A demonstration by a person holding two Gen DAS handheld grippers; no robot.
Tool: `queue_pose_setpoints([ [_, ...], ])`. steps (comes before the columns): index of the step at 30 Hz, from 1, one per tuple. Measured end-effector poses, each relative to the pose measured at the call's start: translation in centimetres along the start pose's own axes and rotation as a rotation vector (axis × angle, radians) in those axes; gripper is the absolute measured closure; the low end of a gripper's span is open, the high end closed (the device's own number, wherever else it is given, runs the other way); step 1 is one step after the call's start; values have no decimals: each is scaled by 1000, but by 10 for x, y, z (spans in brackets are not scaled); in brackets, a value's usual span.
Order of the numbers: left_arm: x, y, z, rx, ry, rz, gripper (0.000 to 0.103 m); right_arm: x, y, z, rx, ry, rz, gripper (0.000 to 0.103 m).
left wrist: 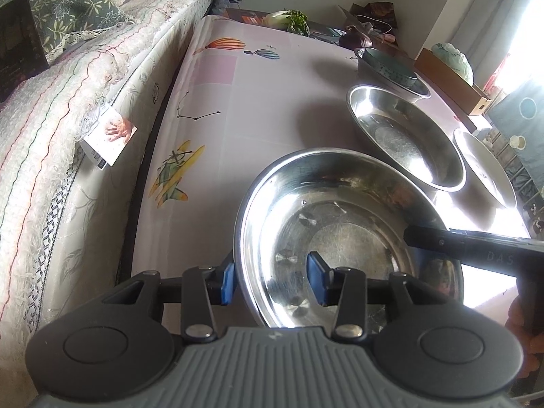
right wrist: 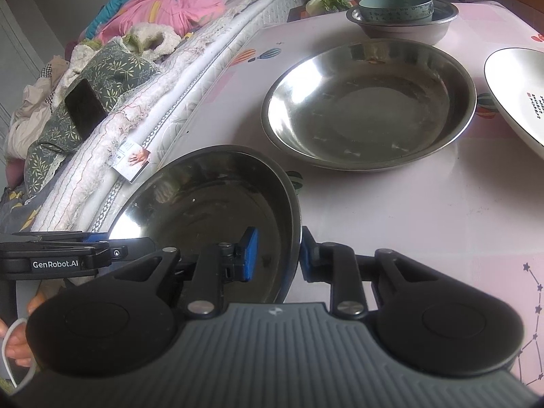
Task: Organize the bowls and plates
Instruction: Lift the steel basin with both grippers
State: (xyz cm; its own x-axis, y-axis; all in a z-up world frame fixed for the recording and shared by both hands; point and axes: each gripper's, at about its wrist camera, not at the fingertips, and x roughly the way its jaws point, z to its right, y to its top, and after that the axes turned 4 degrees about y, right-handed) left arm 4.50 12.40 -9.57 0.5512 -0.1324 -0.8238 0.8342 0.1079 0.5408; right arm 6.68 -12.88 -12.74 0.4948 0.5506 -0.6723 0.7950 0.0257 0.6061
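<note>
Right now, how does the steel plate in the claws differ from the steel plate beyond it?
The near steel plate is tilted, its rim straddled by both the left claw and right claw; the far steel plate lies flat and untouched on the table. Both are round, shiny, shallow and empty.

Near plate (left wrist: 340, 238) polished steel, mirror-glossy; tablecloth (left wrist: 258, 108) smooth, printed.

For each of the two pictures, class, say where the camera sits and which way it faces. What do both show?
Left wrist: on the left gripper, facing down over the near steel plate; the right gripper's arm enters from the right.
Right wrist: on the right gripper, facing the same plate; fingers show lower left.
Shared: that plate, the second steel plate, the table.
</note>
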Motion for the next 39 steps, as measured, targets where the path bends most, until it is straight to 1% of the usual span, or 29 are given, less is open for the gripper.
queue_pose_setpoints([
  [15, 1, 1, 1, 4, 4, 1, 61, -1, -1, 0, 0, -2, -4, 79],
  [24, 1, 3, 3, 24, 7, -4, 61, -2, -3, -1, -3, -9, -6, 79],
  [39, 4, 6, 13, 90, 52, -24, 60, -3, -3, -1, -10, -20, -2, 79],
])
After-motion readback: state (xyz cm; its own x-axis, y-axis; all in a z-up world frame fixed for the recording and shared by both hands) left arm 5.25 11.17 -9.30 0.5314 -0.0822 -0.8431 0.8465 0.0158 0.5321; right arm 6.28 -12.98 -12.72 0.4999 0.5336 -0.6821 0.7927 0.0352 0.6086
